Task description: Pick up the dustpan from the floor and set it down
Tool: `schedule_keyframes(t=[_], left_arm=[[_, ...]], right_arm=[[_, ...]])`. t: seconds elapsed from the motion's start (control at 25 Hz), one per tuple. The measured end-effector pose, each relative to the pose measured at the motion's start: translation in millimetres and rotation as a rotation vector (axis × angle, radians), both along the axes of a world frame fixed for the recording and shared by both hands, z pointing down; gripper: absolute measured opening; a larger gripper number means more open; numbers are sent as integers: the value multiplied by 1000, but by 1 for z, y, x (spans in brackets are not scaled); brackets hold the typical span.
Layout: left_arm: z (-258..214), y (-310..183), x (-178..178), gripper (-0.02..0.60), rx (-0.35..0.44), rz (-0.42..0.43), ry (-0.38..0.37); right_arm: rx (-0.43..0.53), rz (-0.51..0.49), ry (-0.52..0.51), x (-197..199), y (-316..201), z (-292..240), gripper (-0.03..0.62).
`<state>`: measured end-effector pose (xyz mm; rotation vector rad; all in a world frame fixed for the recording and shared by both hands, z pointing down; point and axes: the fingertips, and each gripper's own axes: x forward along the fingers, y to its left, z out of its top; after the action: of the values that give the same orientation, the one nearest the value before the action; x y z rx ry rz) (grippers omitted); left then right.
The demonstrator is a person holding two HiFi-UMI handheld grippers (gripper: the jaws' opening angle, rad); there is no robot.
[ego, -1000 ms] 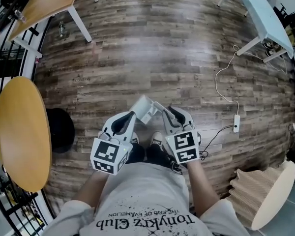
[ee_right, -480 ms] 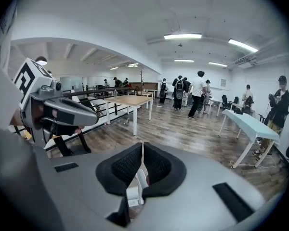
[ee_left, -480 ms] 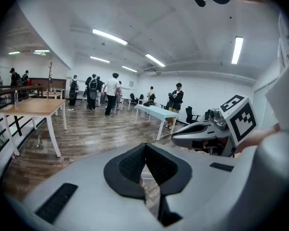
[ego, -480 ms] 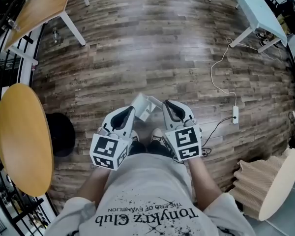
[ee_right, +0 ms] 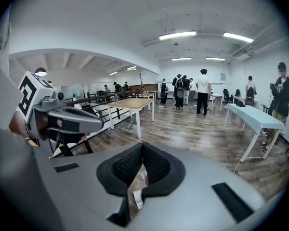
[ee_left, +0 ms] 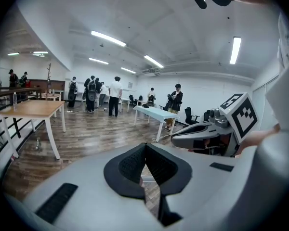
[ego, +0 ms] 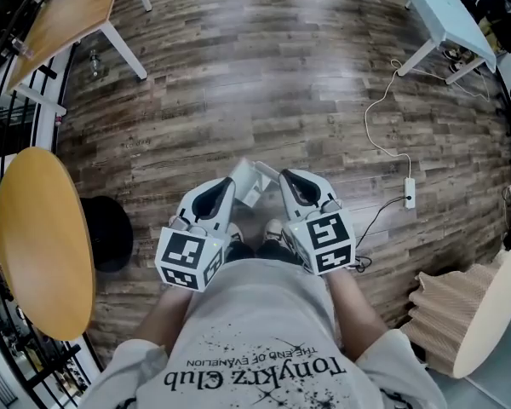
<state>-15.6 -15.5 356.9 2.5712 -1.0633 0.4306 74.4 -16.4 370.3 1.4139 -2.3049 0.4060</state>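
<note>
The wooden plank floor (ego: pixel 281 83) fills the head view. On it, at the left, stands a round yellow table (ego: pixel 43 245), with a rectangular wooden table (ego: pixel 64 11) at the upper left and a pale blue table (ego: pixel 447 11) at the upper right. The person (ego: pixel 255 339) stands at the bottom, both forearms reaching forward.

The left gripper (ego: pixel 228 187) and the right gripper (ego: pixel 285 179) sit side by side in front of the body, angled a little toward each other. The left gripper's black fingers (ee_left: pixel 132 165) are pressed together at the tips. The right gripper's fingers (ee_right: pixel 156 165) have just been closing and now meet at the tips as well, with nothing visible pinched between them. Only a pale scrap shows through the gap below them.

The dustpan (ego: pixel 254 181), pale grey, lies just ahead of the two sets of fingertips and between them, above the person's shoes. Its visible end points away from the person, up the view and slightly left. The rest is hidden by the grippers, so its long axis cannot be read surely, nor whether it touches the floor.

A white cable (ego: pixel 379 135) runs to a power strip (ego: pixel 410 202) at the right.
</note>
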Motion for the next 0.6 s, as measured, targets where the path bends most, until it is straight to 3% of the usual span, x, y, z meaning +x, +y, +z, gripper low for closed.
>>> schedule_keyframes(t=[0.6], left_arm=[[3,5,-3,23,-8,-24,-11]], right_arm=[[-18,-20,-55,2,-4,0,25]])
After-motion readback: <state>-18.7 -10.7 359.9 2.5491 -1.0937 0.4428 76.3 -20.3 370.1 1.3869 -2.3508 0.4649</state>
